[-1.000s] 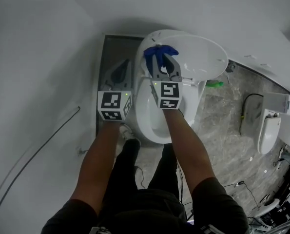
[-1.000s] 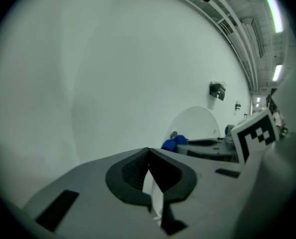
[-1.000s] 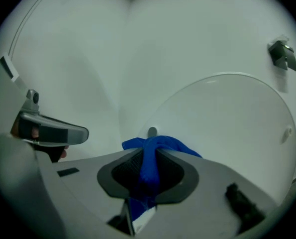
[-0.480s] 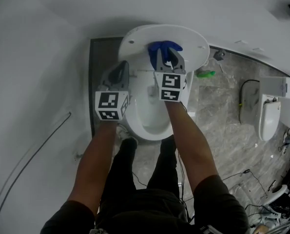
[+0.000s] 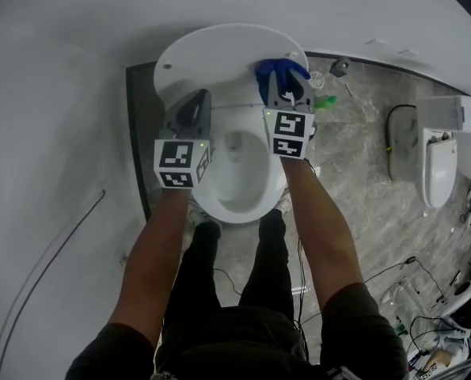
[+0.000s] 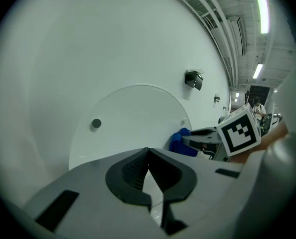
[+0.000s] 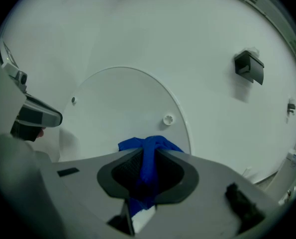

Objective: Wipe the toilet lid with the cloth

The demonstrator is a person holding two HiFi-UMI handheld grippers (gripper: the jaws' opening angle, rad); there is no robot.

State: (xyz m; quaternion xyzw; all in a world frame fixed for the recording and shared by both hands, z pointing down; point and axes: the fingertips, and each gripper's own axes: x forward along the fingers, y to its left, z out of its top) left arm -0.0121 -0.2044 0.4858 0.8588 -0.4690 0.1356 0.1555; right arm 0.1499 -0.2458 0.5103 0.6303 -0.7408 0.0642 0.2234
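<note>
The toilet lid (image 5: 219,62) is raised upright against the white wall, above the open bowl (image 5: 235,180). The blue cloth (image 5: 279,71) is clamped between the closed jaws of the right gripper (image 5: 286,89). In the right gripper view a strip of the cloth (image 7: 148,156) is seen pinched between the dark pads, with a bunch of it spilling past the tips. This bunch is held at the lid's lower right edge, just below a small round bumper (image 7: 168,119), and appears to lie against the lid (image 7: 118,108). Contact cannot be fully confirmed.

The left gripper (image 5: 195,105) is held over the bowl's left rim, beside the lid's lower left part. Its jaws (image 6: 148,171) are shut together with nothing between them. From that view, the cloth (image 6: 180,142) is seen off to the right, near the lid's edge.

A second toilet (image 5: 441,161) is seen well apart on the grey floor (image 5: 354,188) at the right.
</note>
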